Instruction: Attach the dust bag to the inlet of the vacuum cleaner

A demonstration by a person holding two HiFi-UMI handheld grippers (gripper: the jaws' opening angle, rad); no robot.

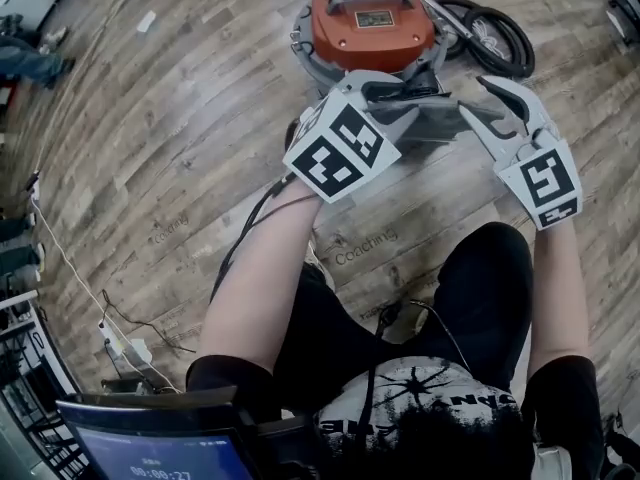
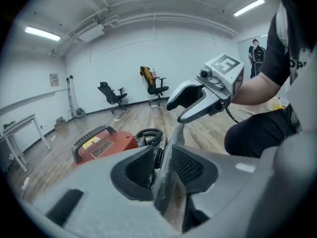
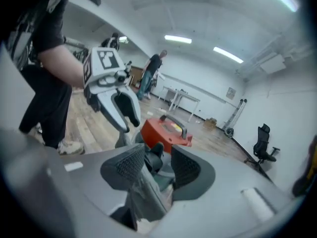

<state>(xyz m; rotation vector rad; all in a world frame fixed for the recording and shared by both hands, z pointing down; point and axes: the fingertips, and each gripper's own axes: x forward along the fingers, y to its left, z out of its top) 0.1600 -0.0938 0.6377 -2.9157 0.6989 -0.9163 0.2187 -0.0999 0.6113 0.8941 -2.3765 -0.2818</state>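
Observation:
The orange vacuum cleaner (image 1: 372, 18) stands on the wood floor ahead of me, also seen in the left gripper view (image 2: 101, 143) and the right gripper view (image 3: 166, 133). A grey dust bag (image 1: 430, 123) hangs just in front of it between my two grippers. My left gripper (image 1: 425, 108) has the bag's edge (image 2: 166, 192) standing between its pads, which are apart. My right gripper (image 1: 485, 103) faces it from the other side. Its pads are spread too, and the bag (image 3: 146, 197) lies loosely between them. Each gripper shows in the other's view (image 2: 177, 110) (image 3: 130, 123).
A black hose (image 1: 495, 33) coils to the right of the vacuum. Cables and a power strip (image 1: 125, 348) lie on the floor at left. A laptop (image 1: 160, 438) sits near my left side. Office chairs (image 2: 111, 93), tables and standing people (image 3: 151, 73) are far off.

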